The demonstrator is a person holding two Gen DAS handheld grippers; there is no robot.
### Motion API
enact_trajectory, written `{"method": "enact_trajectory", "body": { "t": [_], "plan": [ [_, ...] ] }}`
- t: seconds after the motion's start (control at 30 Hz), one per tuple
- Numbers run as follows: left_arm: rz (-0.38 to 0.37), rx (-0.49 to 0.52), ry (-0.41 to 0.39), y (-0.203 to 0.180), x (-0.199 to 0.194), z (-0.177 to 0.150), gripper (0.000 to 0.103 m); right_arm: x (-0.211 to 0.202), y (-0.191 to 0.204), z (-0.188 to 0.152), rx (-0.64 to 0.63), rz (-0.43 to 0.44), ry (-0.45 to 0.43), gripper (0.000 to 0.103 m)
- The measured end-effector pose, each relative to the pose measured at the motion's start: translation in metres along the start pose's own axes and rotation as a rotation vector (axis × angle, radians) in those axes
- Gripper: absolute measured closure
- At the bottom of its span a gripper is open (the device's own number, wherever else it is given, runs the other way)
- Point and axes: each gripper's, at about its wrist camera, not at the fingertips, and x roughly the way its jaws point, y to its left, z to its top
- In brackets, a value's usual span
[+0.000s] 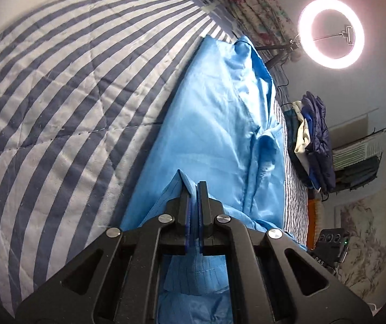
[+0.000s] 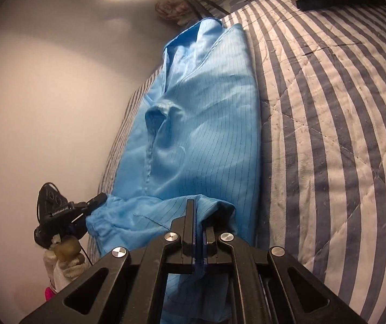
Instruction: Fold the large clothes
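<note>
A light blue pinstriped garment (image 1: 220, 124) lies lengthwise along the edge of a bed with a blue-and-white striped quilt (image 1: 57, 81). My left gripper (image 1: 195, 186) is shut on a fold of its near end, and blue cloth hangs below the jaws. In the right wrist view the same garment (image 2: 201, 124) stretches away along the quilt (image 2: 328, 108). My right gripper (image 2: 198, 216) is shut on a raised fold at the near end. The left gripper (image 2: 95, 202) shows there too, in a gloved hand, pinching the gathered cuff end beside the wall.
A lit ring light (image 1: 330, 33) stands beyond the bed on its stand. A pile of dark and pale clothes (image 1: 314, 140) sits past the bed's edge, and floral fabric (image 1: 258, 10) lies at the head. A plain wall (image 2: 44, 94) borders the bed's left side.
</note>
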Motion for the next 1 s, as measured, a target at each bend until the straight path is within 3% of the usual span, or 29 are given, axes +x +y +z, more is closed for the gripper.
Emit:
{"method": "enact_trajectory", "body": {
  "t": [0.03,0.13,0.17,0.27,0.4,0.43,0.5,0.67,0.8,0.9,1.0],
  "plan": [
    [0.001,-0.002,0.002,0.002,0.0,0.0,0.102,-0.003,-0.001,0.001,-0.003,0.009,0.004,0.096],
    [-0.008,0.005,0.003,0.0,-0.007,-0.002,0.102,-0.009,0.001,0.002,0.001,0.041,0.006,0.069],
    [-0.009,0.016,0.003,-0.001,-0.012,-0.002,0.101,-0.015,0.003,0.001,-0.002,0.05,-0.004,0.068],
    [-0.007,0.063,-0.017,-0.008,-0.032,-0.005,0.092,-0.039,0.01,-0.001,-0.043,0.06,-0.01,0.068],
    [0.02,0.159,-0.041,-0.012,-0.062,-0.019,0.065,-0.072,0.024,-0.018,-0.142,0.074,-0.012,0.068],
    [0.032,0.174,-0.036,-0.012,-0.067,-0.023,0.063,-0.077,0.027,-0.023,-0.155,0.085,-0.005,0.068],
    [0.03,0.177,-0.004,-0.006,-0.075,-0.034,0.063,-0.083,0.034,-0.036,-0.196,0.102,0.026,0.068],
    [-0.011,0.142,0.101,0.011,-0.08,-0.065,0.063,-0.078,0.058,-0.077,-0.354,0.049,0.128,0.068],
    [0.031,0.163,0.164,0.021,-0.073,-0.092,0.063,-0.059,0.062,-0.101,-0.424,0.007,0.201,0.069],
    [0.027,0.107,0.226,0.035,-0.062,-0.112,0.063,-0.04,0.061,-0.117,-0.492,-0.062,0.252,0.071],
    [0.034,0.165,0.202,0.029,-0.061,-0.119,0.063,-0.026,0.058,-0.127,-0.554,-0.113,0.28,0.074]
  ]
}}
